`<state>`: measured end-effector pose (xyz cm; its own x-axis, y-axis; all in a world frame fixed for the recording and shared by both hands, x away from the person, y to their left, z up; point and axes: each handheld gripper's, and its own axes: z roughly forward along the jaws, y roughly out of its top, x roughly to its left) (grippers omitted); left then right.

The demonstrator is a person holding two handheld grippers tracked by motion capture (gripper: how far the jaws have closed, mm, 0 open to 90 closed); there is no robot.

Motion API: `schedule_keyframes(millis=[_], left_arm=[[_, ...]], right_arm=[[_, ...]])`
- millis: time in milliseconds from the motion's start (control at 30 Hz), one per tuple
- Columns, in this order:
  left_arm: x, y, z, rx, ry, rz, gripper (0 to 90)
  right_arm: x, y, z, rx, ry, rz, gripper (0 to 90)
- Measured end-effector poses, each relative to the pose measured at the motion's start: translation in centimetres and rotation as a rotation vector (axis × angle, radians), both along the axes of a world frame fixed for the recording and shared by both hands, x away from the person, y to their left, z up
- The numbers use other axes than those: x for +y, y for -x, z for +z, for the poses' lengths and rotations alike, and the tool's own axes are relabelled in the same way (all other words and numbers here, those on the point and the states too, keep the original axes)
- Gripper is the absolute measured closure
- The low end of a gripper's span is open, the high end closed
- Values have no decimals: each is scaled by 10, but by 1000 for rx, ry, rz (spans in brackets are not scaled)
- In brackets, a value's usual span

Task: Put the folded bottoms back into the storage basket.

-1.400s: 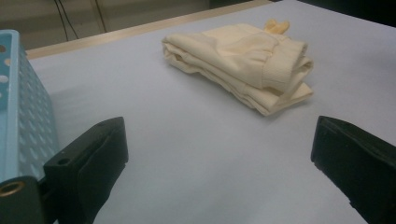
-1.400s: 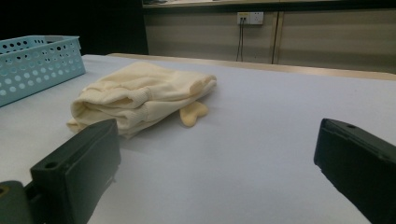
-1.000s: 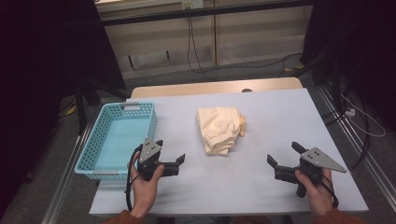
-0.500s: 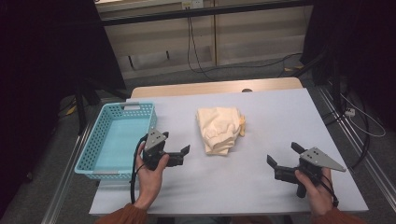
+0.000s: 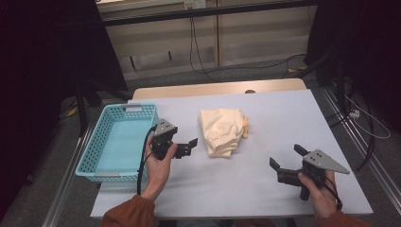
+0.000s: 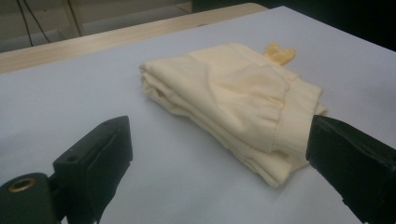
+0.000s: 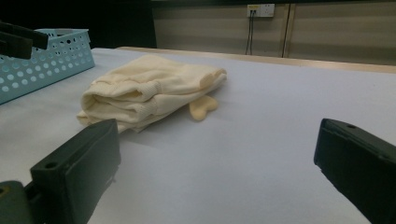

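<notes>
Both grippers are released, jaws spread wide and grasping nothing. Taking the folded cream garment point(image 5: 222, 131) as the landmark: the left gripper point(image 5: 183, 147) is held just beside the garment's left edge, pointing at it, close but not touching, a little above the white table point(image 5: 283, 118). From the left gripper view the garment point(image 6: 233, 102) lies straight ahead between the two black jaws, its ribbed cuff nearest the right jaw, and a small yellow tab point(image 6: 279, 52) pokes out from its far side. The right gripper point(image 5: 286, 163) sits well apart from the garment, off to its right and nearer the person, low over the table, with its grey three-cornered plate on top. Its own view faces the garment point(image 7: 149, 91) from farther off, the yellow tab point(image 7: 203, 108) lying on the table against the garment's near edge. A light blue perforated basket point(image 5: 106, 142) stands left of the garment, beyond the left gripper, at the table's left side
</notes>
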<state>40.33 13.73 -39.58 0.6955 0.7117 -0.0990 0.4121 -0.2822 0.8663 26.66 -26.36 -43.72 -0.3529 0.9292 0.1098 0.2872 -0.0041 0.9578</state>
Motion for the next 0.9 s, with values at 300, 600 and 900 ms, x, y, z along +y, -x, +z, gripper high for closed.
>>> schedule_keyframes(millis=[300,600,900], left_arm=[[-12,-12,21,-26,-20,35,64],[-20,-28,22,-14,40,-6,63],[-30,-46,16,4,20,21,79]], right_arm=[[0,-1,-1,8,9,3,5],[0,-1,0,4,3,3,4],[1,-2,-1,7,4,11,4]])
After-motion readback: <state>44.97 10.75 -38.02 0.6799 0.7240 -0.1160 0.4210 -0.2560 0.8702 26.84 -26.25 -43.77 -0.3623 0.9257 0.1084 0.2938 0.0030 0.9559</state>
